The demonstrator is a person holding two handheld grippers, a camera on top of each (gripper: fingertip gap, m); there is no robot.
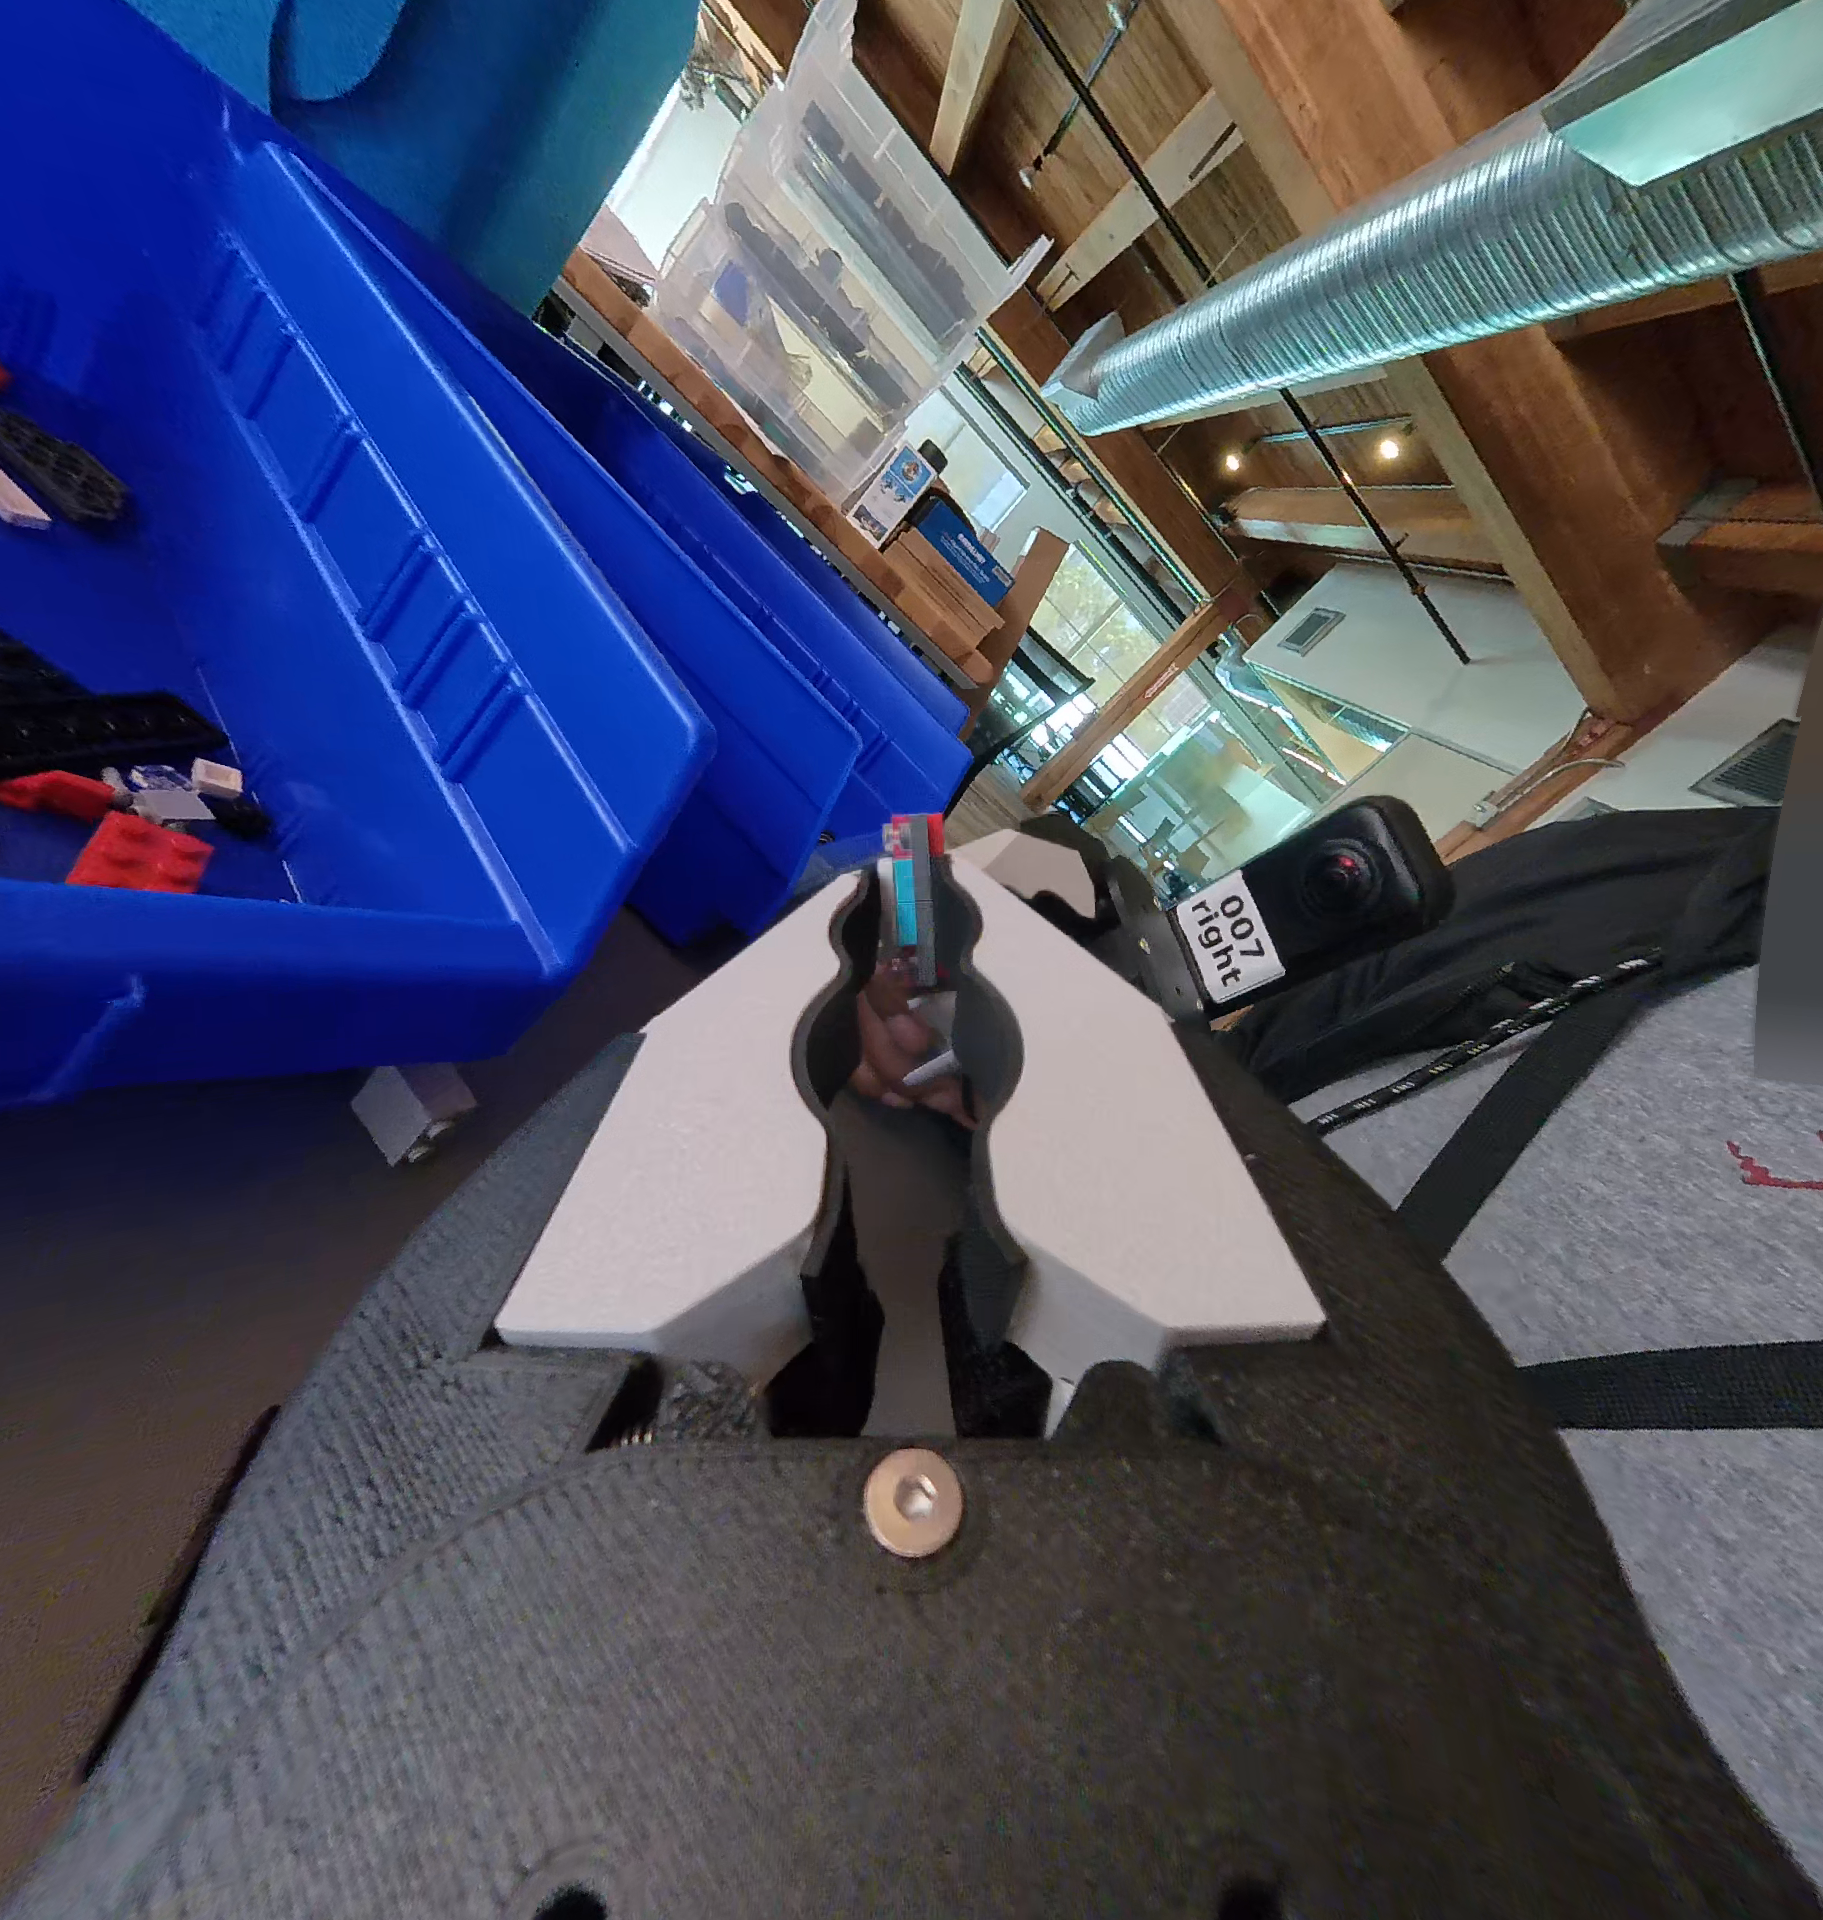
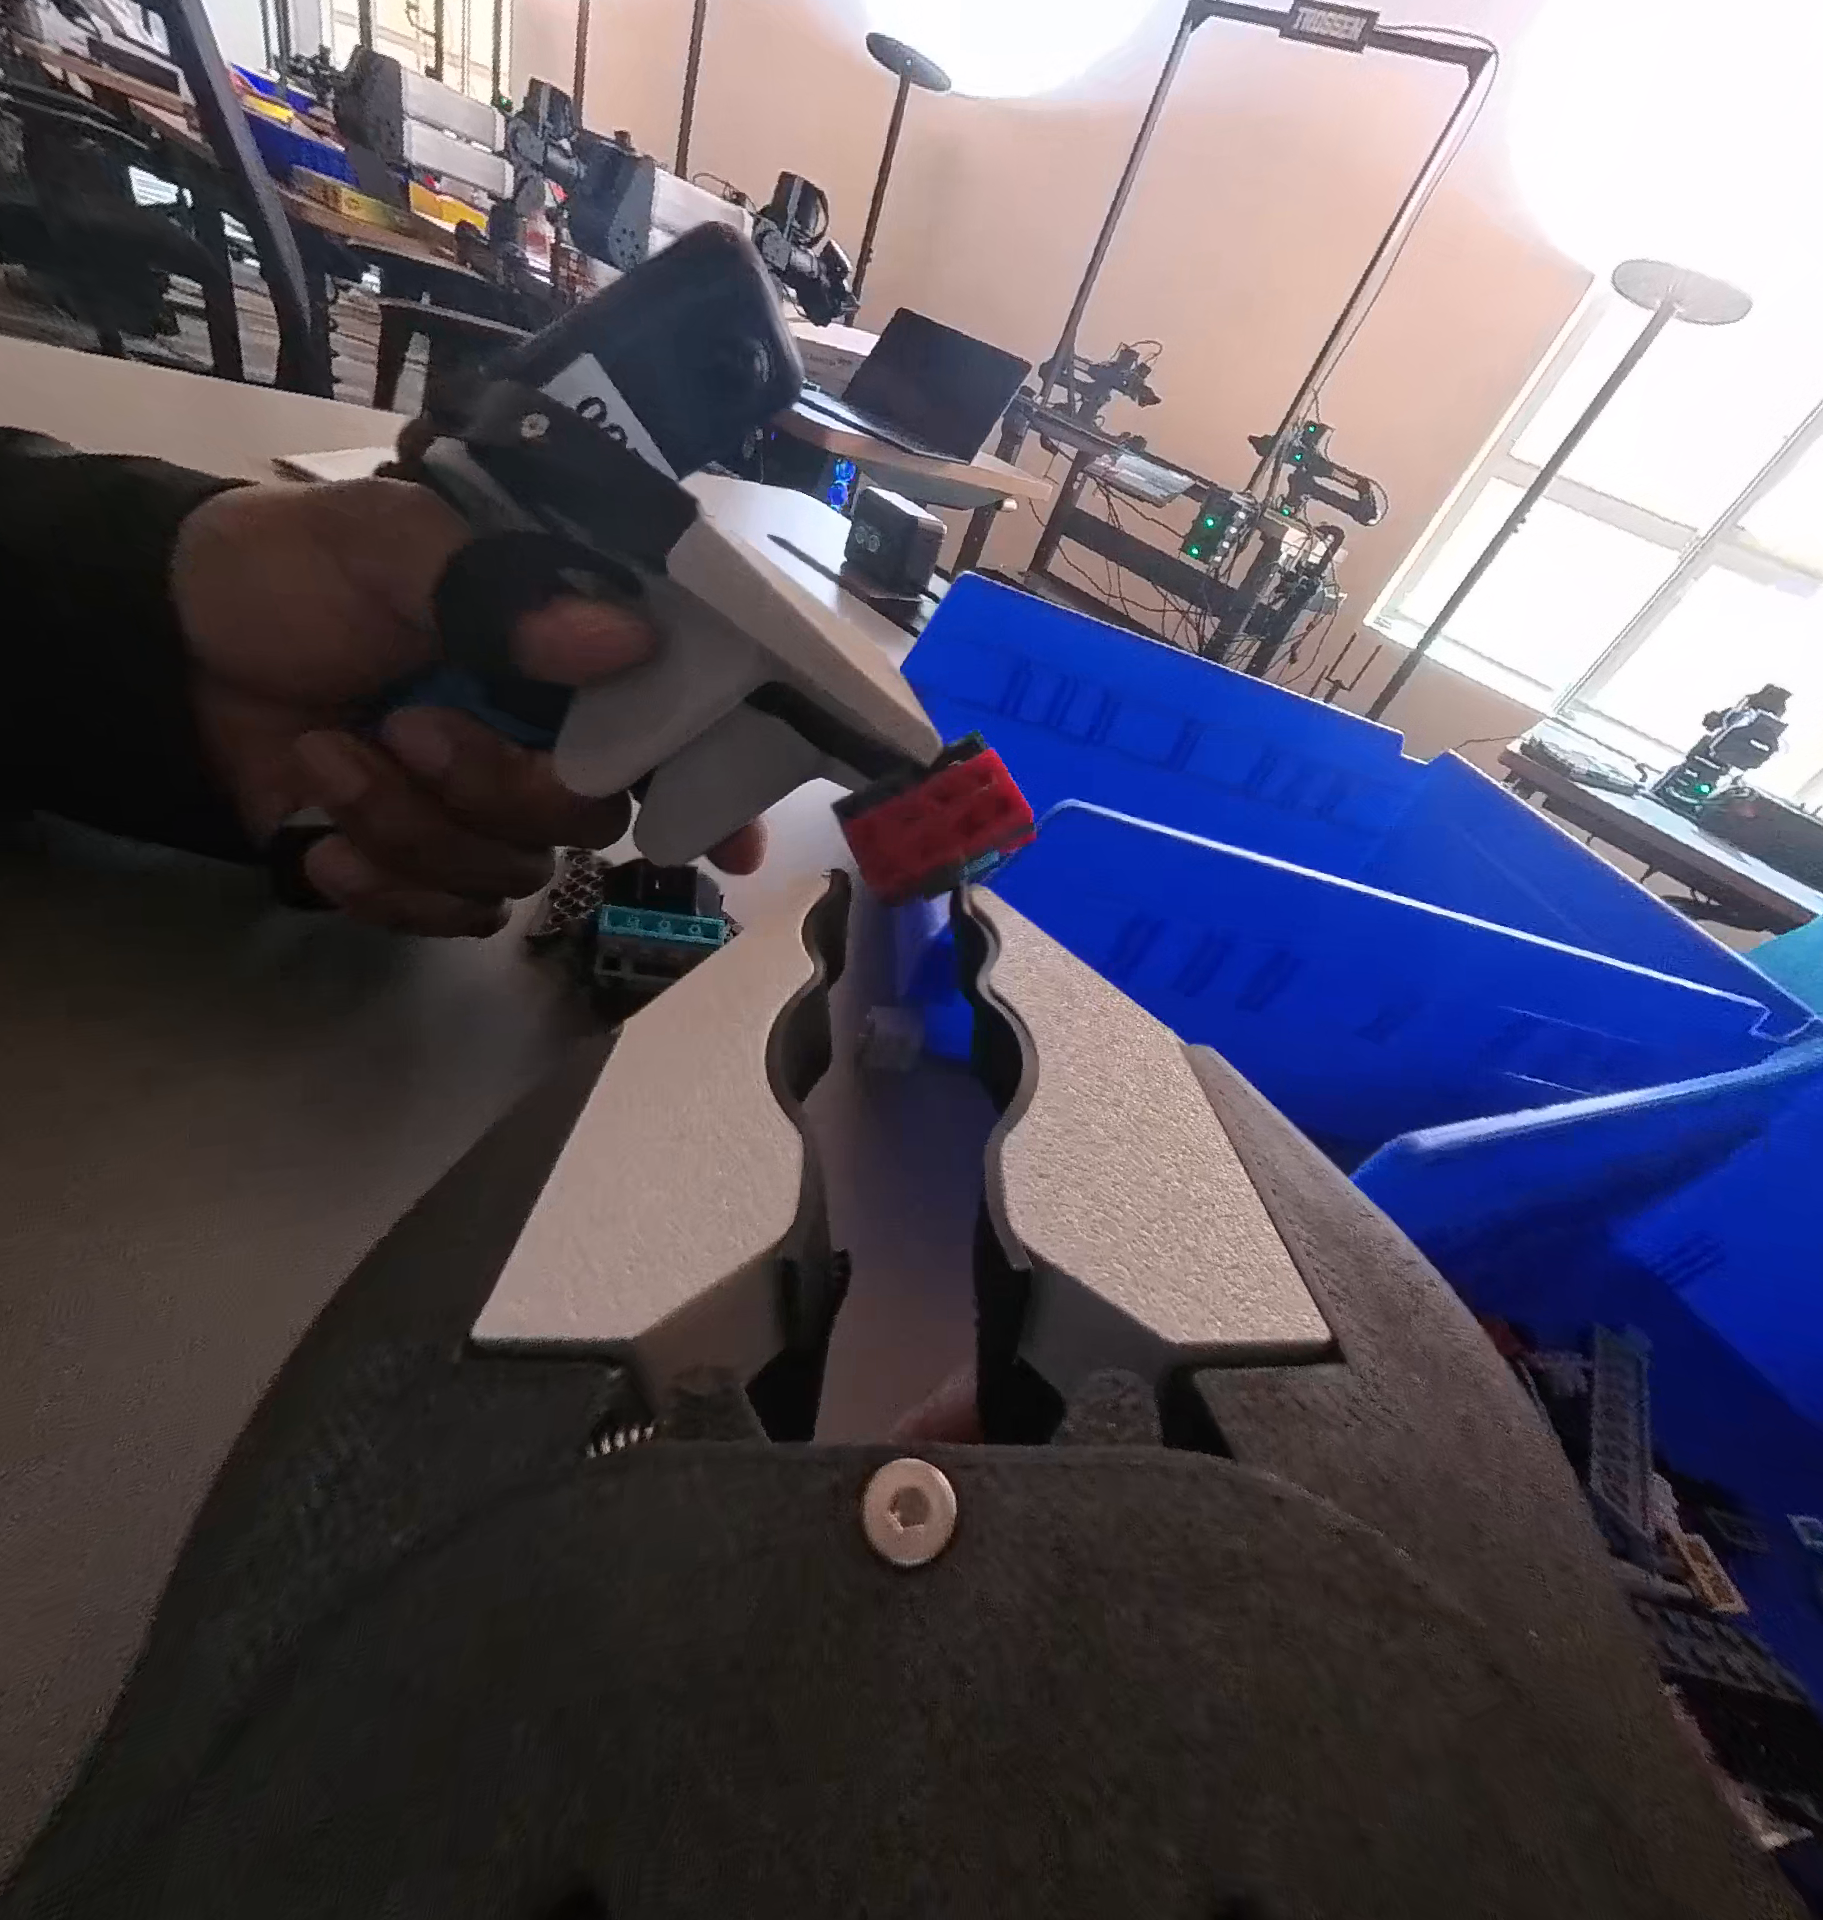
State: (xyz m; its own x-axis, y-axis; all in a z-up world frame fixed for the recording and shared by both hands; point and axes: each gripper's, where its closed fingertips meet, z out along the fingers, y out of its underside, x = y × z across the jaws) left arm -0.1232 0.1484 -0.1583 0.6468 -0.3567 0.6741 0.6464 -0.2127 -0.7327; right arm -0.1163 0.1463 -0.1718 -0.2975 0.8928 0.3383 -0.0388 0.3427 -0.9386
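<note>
Left gripper point(image 1: 912, 894): closed tight on a small brick stack point(image 2: 933, 826) of red, teal and grey plates, lifted off the table point(image 2: 159, 1091) just ahead of the right gripper's tips.
Hand point(image 2: 367, 707): wrapped round the left gripper's handle.
Small teal-and-black build point(image 2: 658, 925): on the table, below that hand.
Right gripper point(image 2: 902, 914): fingers apart, nothing between them.
Blue bins point(image 2: 1354, 935): side by side, right of the stack; the nearest holds loose black, red and white bricks point(image 1: 138, 821).
</note>
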